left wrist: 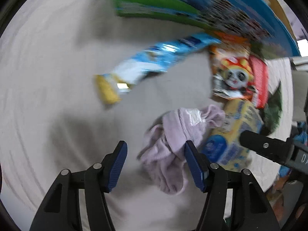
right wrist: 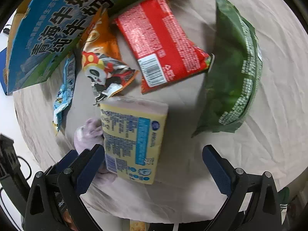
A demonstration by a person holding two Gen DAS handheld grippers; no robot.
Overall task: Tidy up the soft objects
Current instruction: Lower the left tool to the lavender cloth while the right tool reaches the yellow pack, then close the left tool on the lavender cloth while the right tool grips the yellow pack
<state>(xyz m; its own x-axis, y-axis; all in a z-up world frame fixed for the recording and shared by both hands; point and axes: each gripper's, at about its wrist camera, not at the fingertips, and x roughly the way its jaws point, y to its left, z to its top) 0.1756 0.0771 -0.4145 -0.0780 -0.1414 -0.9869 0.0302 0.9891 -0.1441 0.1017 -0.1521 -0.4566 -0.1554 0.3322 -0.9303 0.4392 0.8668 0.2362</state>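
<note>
Pink cloth lies bunched on the tabletop, touching the yellow pack. It sits just off to the right of the left hand-held gripper, with one fold against the right finger and nothing between the jaws, which stand half open. This gripper points straight down. The right hand-held gripper is wide open around the yellow pack, not pressing it.
</note>
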